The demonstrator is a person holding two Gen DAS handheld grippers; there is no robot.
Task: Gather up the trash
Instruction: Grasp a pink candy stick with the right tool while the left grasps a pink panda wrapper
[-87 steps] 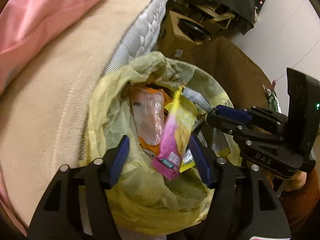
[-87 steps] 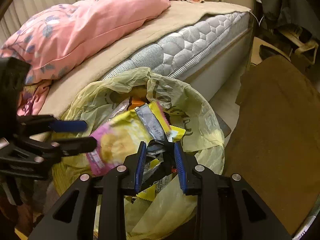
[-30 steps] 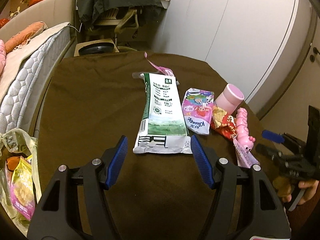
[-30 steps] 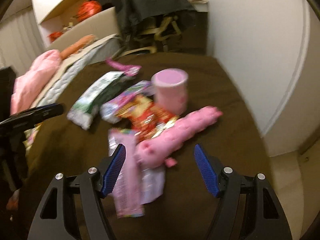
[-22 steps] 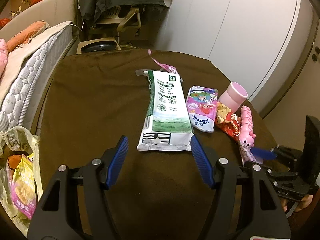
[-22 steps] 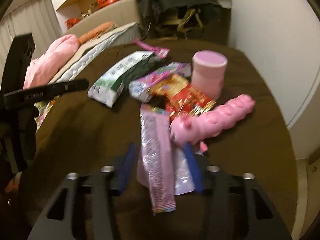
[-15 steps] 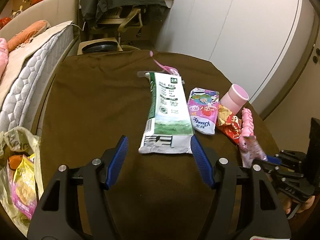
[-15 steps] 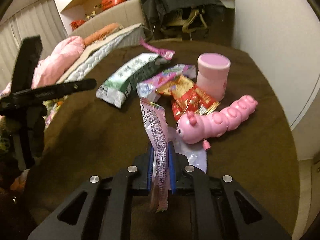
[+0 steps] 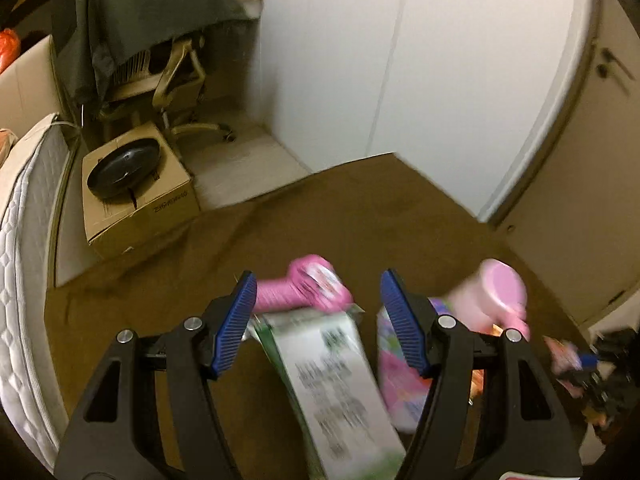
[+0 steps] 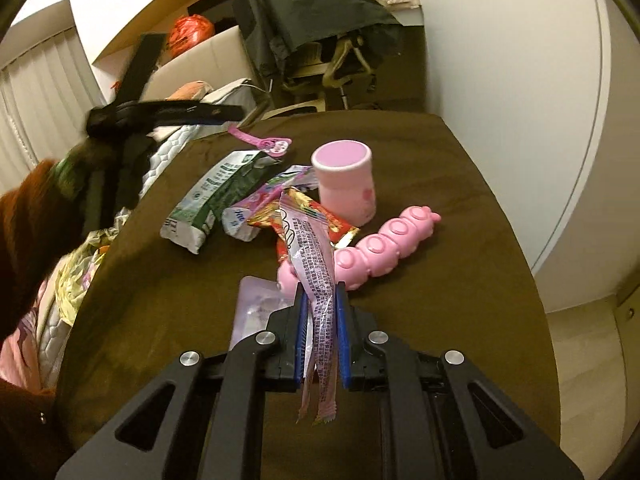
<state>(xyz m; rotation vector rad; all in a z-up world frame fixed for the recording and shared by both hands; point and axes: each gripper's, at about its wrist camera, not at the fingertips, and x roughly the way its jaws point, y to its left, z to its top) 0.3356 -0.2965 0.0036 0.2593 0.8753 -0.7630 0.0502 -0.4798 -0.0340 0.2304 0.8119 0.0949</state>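
My right gripper (image 10: 320,308) is shut on a long pink-purple snack wrapper (image 10: 312,256), which stands up from the jaws above the brown table (image 10: 460,184). Behind it lie a pink caterpillar toy (image 10: 384,248), a red wrapper (image 10: 320,220), a pink cup (image 10: 344,184), a purple tissue pack (image 10: 256,204) and a green-white pouch (image 10: 216,196). My left gripper (image 9: 318,316) is open and hangs over the far end of that pouch (image 9: 336,380), touching nothing. A pink strip wrapper (image 9: 304,292) lies just beyond its pads. The left wrist view is blurred.
A yellow trash bag (image 10: 80,272) with wrappers hangs at the table's left edge, by the bed (image 9: 24,264). A clear packet (image 10: 256,308) lies left of my right jaws. Past the table's far edge stand a cardboard box (image 9: 136,196) and a chair (image 9: 176,88).
My right gripper closed on the pink-purple wrapper and raised it off the table. My left gripper, still open, swept forward along the pouch toward the table's far end.
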